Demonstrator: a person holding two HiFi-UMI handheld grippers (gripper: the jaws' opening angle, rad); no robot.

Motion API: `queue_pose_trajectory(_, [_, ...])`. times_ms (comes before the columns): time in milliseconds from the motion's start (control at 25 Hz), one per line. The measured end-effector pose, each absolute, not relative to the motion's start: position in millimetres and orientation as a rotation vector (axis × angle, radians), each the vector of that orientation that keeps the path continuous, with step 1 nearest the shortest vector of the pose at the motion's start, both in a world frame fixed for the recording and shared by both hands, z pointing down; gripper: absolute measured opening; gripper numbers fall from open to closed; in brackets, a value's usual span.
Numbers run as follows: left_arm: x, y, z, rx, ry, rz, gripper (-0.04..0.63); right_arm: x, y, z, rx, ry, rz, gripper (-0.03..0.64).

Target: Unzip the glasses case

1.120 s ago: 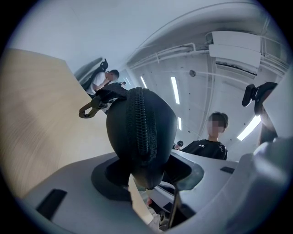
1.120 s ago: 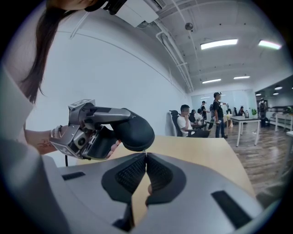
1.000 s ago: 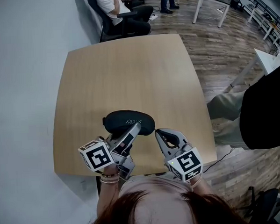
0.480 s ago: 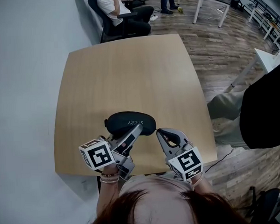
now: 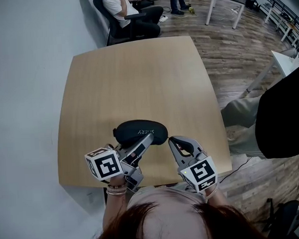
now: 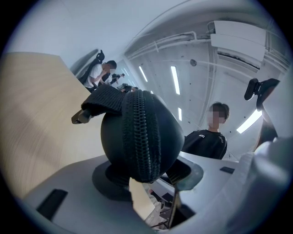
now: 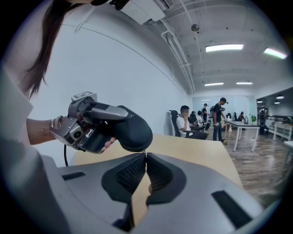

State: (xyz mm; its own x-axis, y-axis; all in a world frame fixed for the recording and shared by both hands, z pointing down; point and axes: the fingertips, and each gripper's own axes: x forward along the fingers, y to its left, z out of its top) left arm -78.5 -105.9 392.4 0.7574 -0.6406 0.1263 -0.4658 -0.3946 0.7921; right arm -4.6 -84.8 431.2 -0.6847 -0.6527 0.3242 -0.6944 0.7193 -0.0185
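Observation:
A black oval glasses case (image 5: 138, 130) is at the near part of the wooden table (image 5: 132, 77). My left gripper (image 5: 147, 137) comes in from the near side and is shut on the case's end. In the left gripper view the case (image 6: 137, 137) fills the space between the jaws, its zip (image 6: 141, 132) running down the end and a strap with a metal pull (image 6: 82, 118) sticking out left. My right gripper (image 5: 171, 140) is shut beside the case's right end. In the right gripper view its tips (image 7: 145, 155) sit just under the case (image 7: 130, 128); whether they pinch anything is unclear.
The table's near edge (image 5: 143, 184) lies just under both grippers. A person in dark clothes (image 5: 284, 119) stands close at the right. Another person sits on a chair (image 5: 129, 10) beyond the table's far edge. White tables (image 5: 223, 0) stand further back.
The case and both grippers have drifted very slightly to the right. Both grips look the same as before.

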Motion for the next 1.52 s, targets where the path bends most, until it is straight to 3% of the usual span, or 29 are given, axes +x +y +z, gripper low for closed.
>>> queue_pose_trajectory(1520, [-61.0, -95.3, 399.6, 2.117, -0.736, -0.181, 0.212, 10.9, -86.6, 432.8, 1.073, -2.584, 0.085, 0.017])
